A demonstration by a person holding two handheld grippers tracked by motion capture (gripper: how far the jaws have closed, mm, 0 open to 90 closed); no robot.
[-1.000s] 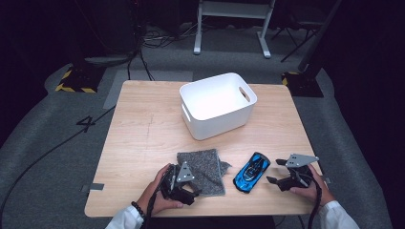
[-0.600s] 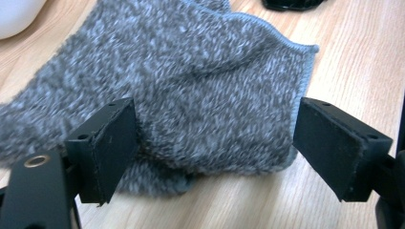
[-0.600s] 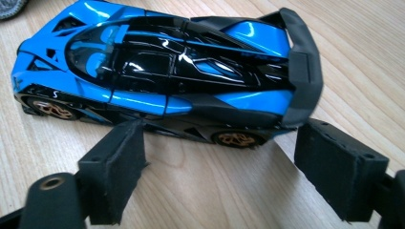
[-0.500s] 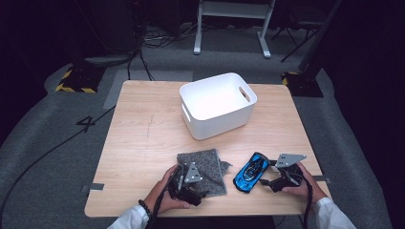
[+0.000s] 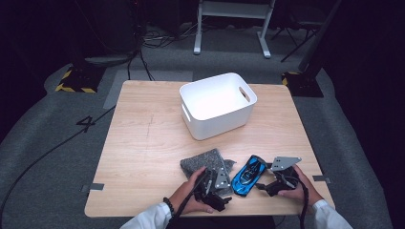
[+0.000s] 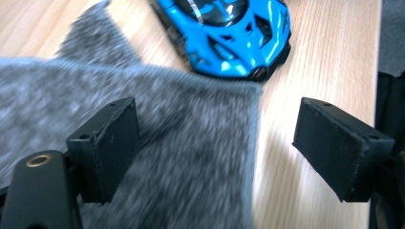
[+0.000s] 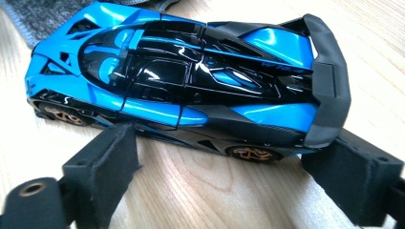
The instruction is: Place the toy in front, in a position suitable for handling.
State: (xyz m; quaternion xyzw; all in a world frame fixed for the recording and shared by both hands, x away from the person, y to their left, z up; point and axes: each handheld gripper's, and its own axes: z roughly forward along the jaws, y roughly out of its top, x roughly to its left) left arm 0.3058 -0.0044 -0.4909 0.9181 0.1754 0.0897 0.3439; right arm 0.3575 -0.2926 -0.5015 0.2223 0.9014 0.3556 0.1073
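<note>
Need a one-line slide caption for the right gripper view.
Open right gripper facing the side of a blue toy sports car on the wooden table.

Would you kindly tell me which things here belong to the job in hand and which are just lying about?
In hand:
- blue toy car, beside the open right hand-held gripper, whose jaws have just been opening
- grey cloth, under the open left hand-held gripper
- probably the white bin

Lying about:
- floor cables
- metal stand

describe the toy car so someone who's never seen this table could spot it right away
Start at the white bin on the wooden table, then come to the table's near edge. The toy car lies there, right of the grey cloth. It is the one glossy blue-and-black thing, with a rear wing.
</note>
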